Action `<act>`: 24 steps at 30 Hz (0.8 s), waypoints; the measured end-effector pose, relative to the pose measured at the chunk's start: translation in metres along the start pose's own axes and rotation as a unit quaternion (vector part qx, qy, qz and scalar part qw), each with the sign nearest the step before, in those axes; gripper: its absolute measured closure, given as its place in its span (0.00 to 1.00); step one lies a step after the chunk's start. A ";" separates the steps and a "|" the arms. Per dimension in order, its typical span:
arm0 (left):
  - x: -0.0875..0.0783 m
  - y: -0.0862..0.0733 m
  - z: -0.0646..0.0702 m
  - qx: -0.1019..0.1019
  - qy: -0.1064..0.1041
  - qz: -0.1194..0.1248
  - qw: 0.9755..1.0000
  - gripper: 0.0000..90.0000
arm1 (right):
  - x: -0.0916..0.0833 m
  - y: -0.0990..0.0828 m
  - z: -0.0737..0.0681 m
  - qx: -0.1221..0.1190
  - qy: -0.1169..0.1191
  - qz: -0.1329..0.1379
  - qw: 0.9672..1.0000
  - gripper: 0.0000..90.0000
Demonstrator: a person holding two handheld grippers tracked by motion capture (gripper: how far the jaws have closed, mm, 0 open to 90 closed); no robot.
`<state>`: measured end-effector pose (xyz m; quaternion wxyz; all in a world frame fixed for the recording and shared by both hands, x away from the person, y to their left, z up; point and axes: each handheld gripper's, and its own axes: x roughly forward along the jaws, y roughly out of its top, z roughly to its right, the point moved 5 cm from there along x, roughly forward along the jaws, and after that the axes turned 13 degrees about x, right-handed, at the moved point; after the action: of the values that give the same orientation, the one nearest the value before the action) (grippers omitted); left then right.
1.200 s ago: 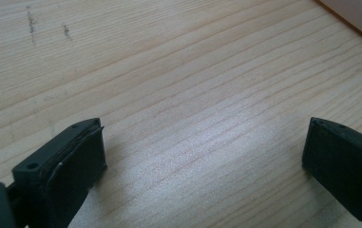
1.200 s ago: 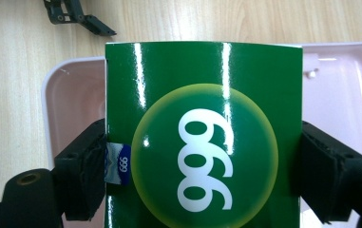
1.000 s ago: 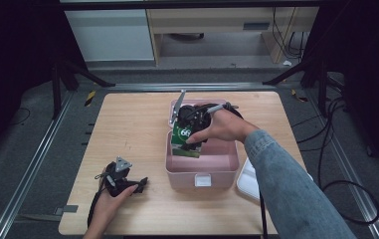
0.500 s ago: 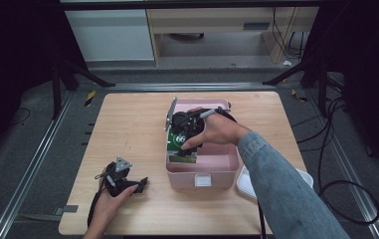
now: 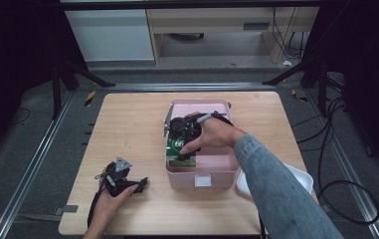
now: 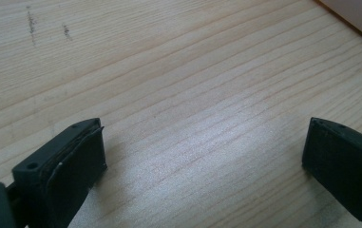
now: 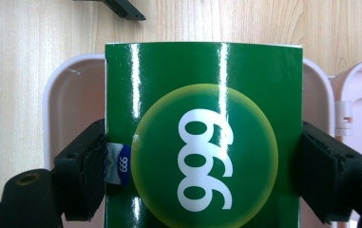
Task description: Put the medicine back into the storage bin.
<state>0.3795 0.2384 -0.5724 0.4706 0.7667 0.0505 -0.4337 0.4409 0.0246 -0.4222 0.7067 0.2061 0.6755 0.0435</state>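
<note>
A glossy green box (image 7: 202,137) with a white "999" in a yellow-green circle sits between the pads of my right gripper (image 7: 202,166), which is shut on its two sides. In the high view the right gripper (image 5: 183,135) holds the green box (image 5: 180,149) at the left end of an open pink container (image 5: 202,178); the box's lower end is inside it. My left gripper (image 5: 140,183) lies on the wooden table (image 5: 127,129) at the front left. In its own view the left gripper (image 6: 202,156) stands open over bare wood.
The pink container's lid (image 5: 199,106) is folded back behind it. A white tray (image 5: 281,180) lies at the table's front right, partly under the person's denim sleeve (image 5: 276,189). Dark floor and cables surround the table.
The right hand has lowered the green box toward the front, deeper into the pink container. The left gripper has stayed where it was.
</note>
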 end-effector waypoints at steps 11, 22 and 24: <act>0.000 0.000 0.000 0.000 0.000 0.000 1.000 0.00 | 0.013 -0.002 -0.001 -0.006 -0.001 -0.013 1.000 0.19; 0.000 0.000 0.000 0.000 0.000 0.000 1.000 0.00 | 0.028 -0.006 0.000 -0.005 0.004 -0.021 1.000 0.19; 0.000 0.000 0.000 0.000 0.000 0.000 1.000 0.00 | 0.031 -0.007 0.000 -0.003 0.005 -0.021 1.000 0.19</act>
<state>0.3794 0.2384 -0.5724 0.4704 0.7667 0.0506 -0.4339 0.4422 0.0284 -0.4535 0.7048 0.1897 0.6828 0.0317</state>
